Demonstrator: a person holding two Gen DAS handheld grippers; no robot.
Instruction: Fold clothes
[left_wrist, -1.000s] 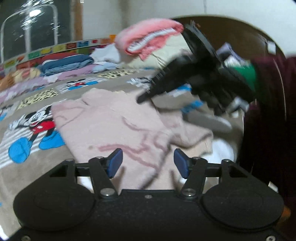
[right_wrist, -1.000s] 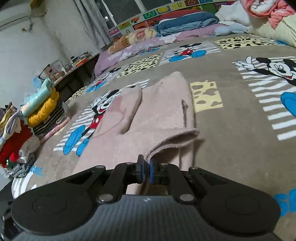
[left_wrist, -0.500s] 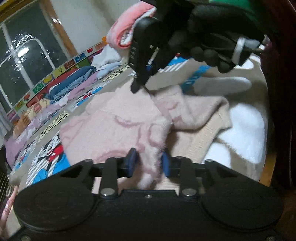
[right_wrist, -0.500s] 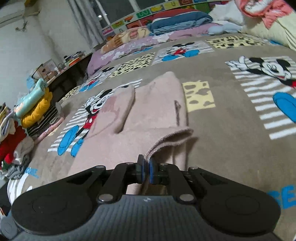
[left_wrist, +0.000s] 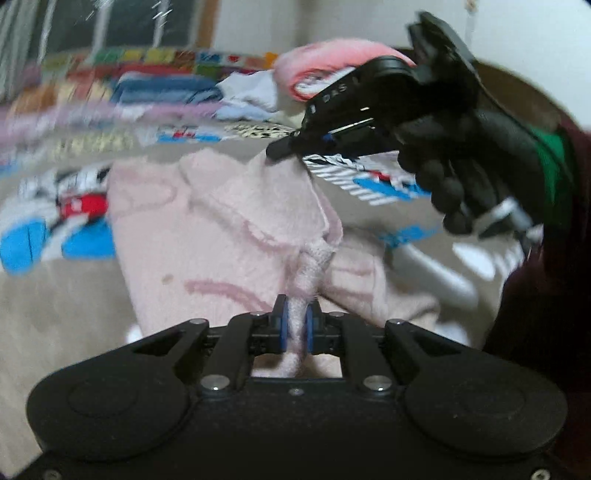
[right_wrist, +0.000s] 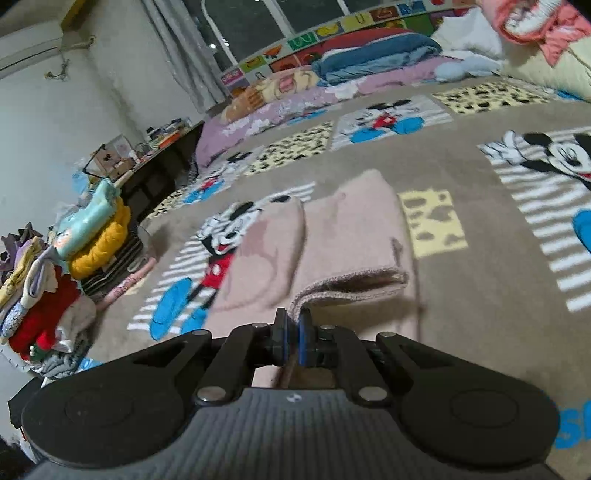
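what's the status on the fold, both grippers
Left gripper shut on pink sweater. Right gripper shut on its hem. Nothing in the way on the blanket.

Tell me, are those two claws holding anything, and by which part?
Both grip the fluffy pale pink garment: left claw pinches a bunched fold, right claw its ribbed edge.

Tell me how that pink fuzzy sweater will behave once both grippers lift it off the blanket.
The pink sweater will probably hang limp: it bunches into a rope between the left gripper pads and sags from the right gripper. Its fuzzy knit looks grippy, so slipping seems unlikely. It looks thick, so perhaps weighty for a garment, and may drag along the blanket.
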